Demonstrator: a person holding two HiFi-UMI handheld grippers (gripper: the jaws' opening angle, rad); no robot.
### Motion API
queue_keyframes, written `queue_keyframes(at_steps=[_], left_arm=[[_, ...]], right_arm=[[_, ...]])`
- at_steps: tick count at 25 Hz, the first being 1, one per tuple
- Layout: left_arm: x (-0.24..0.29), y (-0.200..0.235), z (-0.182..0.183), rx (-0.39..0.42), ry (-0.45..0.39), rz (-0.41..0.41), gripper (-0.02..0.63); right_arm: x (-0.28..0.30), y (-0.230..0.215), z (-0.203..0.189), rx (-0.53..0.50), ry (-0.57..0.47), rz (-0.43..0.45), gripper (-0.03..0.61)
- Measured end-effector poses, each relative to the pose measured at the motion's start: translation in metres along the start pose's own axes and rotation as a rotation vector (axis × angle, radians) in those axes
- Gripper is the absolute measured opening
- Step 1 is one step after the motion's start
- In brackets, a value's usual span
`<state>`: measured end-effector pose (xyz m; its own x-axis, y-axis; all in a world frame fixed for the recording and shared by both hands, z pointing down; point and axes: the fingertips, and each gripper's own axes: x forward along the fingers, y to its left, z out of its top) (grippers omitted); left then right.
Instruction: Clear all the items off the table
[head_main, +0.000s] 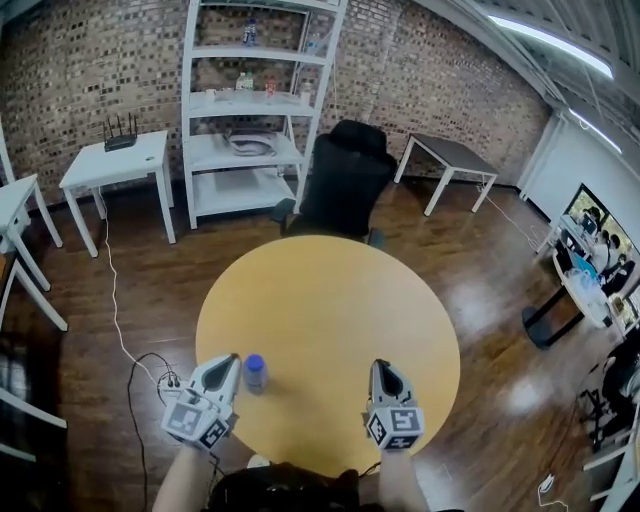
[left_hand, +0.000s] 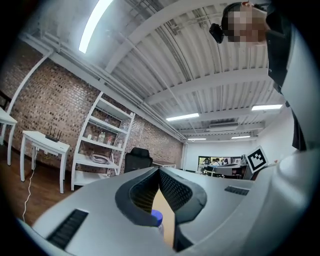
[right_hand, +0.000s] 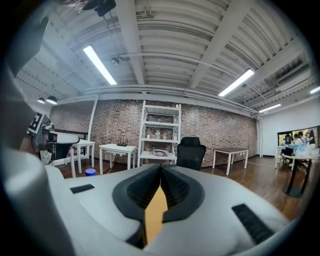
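A small clear bottle with a blue cap (head_main: 255, 373) stands upright on the round yellow table (head_main: 330, 310), near its front left edge. My left gripper (head_main: 229, 362) hovers just left of the bottle, jaws shut with nothing between them. In the left gripper view the blue cap (left_hand: 156, 217) peeks out below the shut left gripper (left_hand: 159, 171). My right gripper (head_main: 381, 367) is over the table's front right part, shut and empty, well apart from the bottle. In the right gripper view the cap (right_hand: 90, 172) shows far left of the shut right gripper (right_hand: 160, 168).
A black office chair (head_main: 345, 180) stands at the table's far side. Behind it is a white shelf unit (head_main: 255, 100), with a white side table carrying a router (head_main: 115, 160) to its left and a dark table (head_main: 450, 155) to its right. Cables (head_main: 140, 370) lie on the wooden floor at left.
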<state>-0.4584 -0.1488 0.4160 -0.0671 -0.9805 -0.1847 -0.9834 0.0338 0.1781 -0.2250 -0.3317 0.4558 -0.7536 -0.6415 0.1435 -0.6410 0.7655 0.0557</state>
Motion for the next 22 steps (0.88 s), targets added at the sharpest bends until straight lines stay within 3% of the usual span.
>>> queue_keyframes(at_steps=[1, 5, 9, 11, 22], left_arm=[[0.0, 0.001, -0.003, 0.002, 0.006, 0.001, 0.007], [0.004, 0.004, -0.02, -0.002, 0.052, -0.013, 0.149], [0.008, 0.003, -0.045, 0.016, 0.13, -0.017, 0.209], [0.009, 0.002, -0.062, 0.021, 0.167, -0.014, 0.287], [0.013, 0.019, -0.151, 0.06, 0.331, -0.011, 0.377]], right_arm=[[0.002, 0.001, -0.004, 0.003, 0.011, 0.004, 0.005], [0.01, 0.011, -0.023, 0.01, 0.059, 0.02, 0.005], [0.008, 0.017, -0.041, 0.026, 0.106, 0.023, 0.005], [0.006, 0.019, -0.057, 0.038, 0.14, 0.018, 0.005], [-0.017, 0.048, -0.119, 0.064, 0.32, 0.011, 0.005]])
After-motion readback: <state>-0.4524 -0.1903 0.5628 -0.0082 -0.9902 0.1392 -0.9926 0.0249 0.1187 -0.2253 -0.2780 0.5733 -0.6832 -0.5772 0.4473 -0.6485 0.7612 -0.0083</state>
